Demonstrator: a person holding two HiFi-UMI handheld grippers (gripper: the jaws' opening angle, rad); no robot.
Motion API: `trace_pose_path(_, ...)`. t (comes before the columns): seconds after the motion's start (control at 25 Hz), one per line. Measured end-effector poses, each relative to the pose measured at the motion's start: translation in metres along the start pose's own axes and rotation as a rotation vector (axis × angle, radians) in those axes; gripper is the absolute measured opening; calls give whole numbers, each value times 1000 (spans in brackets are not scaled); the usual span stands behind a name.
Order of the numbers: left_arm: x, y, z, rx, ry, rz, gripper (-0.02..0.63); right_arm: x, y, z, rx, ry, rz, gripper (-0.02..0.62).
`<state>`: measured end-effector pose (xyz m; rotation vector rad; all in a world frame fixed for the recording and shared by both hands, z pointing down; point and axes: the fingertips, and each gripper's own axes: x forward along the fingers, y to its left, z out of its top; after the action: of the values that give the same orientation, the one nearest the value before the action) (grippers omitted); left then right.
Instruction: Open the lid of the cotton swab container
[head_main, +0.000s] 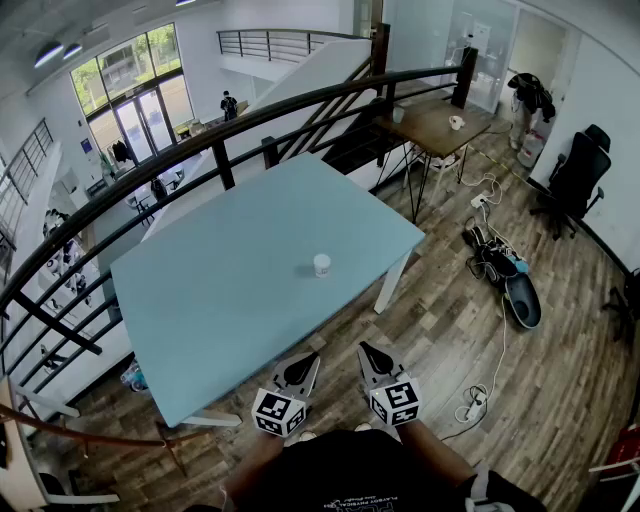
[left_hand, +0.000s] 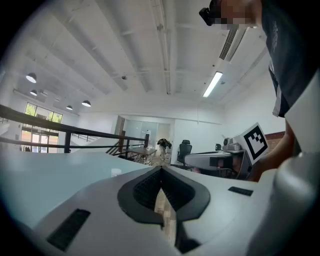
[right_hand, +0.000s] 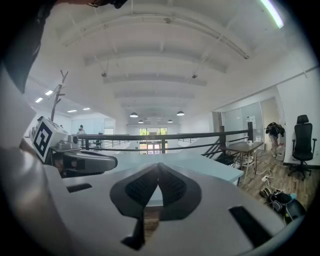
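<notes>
Cotton swab container (head_main: 321, 264) stood upright on the pale blue table (head_main: 200, 300), well in from the near edge, its lid apparently on top and closed, though it was too small to tell. Both tongs hung short of that edge, well apart from it. The left gripper (head_main: 299, 372) had its jaws pressed together with nothing between them, and the right gripper (head_main: 376, 359) was likewise closed and empty. The container lay straight ahead and farther out over the table, roughly between the lines of the two grippers and more nearly in front of the left one, so either hand would probably need a long forward reach. The head view gave this layout. The left gripper view caught the container as a small white shape left of its jaw tips. The right gripper view showed only the tabletop and railing, with no container.
</notes>
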<state>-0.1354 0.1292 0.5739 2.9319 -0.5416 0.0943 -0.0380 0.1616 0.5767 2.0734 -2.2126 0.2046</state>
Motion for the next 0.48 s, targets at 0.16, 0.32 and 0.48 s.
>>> trace_pose_path(0.16,-5,11,1,-1,-5,-11,12,9,6,2,-3,2,-18,19)
trace_pose_path(0.32,-14,19,0,-6,-5,-20,12,13,14,5,-6,2,-31,20)
trace_pose_path(0.48,-23,24,3,-7,-9,-27,12,12,21,8,-3,-10,-44,20)
